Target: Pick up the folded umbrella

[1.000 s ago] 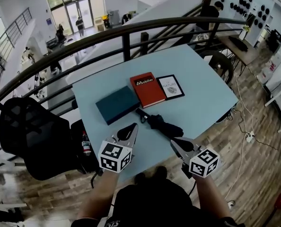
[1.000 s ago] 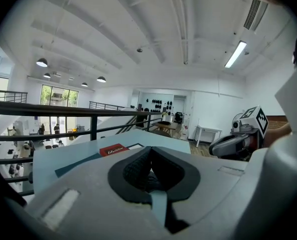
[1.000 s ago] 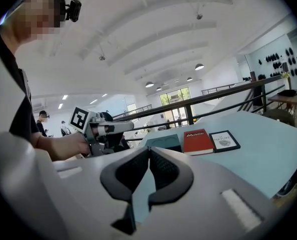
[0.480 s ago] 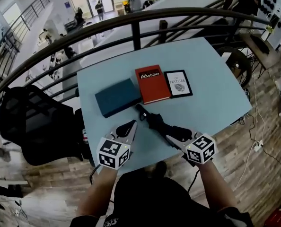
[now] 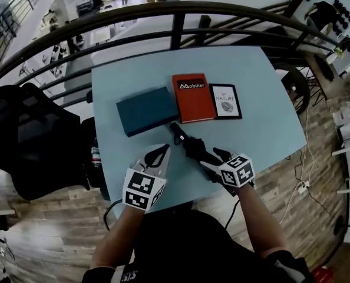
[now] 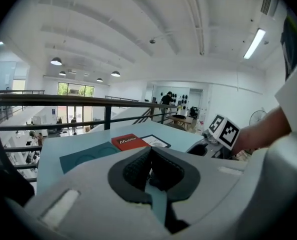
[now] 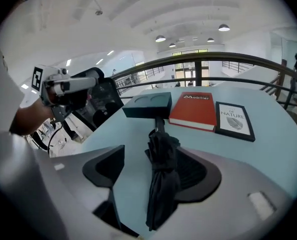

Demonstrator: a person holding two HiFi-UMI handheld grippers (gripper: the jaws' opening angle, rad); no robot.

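Observation:
The folded black umbrella (image 5: 190,144) lies slanted on the light blue table (image 5: 263,128), its handle toward the teal box. My right gripper (image 5: 213,158) is lowered over the umbrella's near end. In the right gripper view the umbrella (image 7: 161,179) lies lengthwise between the jaws, which are opening wide. The left pad stands well apart from it and the right pad is close beside it. My left gripper (image 5: 161,152) hovers just left of the umbrella, its jaws shut with nothing in them (image 6: 149,160).
Behind the umbrella lie a teal box (image 5: 144,109), a red book (image 5: 192,97) and a black-framed booklet (image 5: 226,101) in a row. A dark railing (image 5: 175,16) runs behind the table. A black office chair (image 5: 27,140) stands left of it.
My right gripper has come down and forward over the umbrella's near end, and its jaws have spread from shut to wide. The left gripper sank a little.

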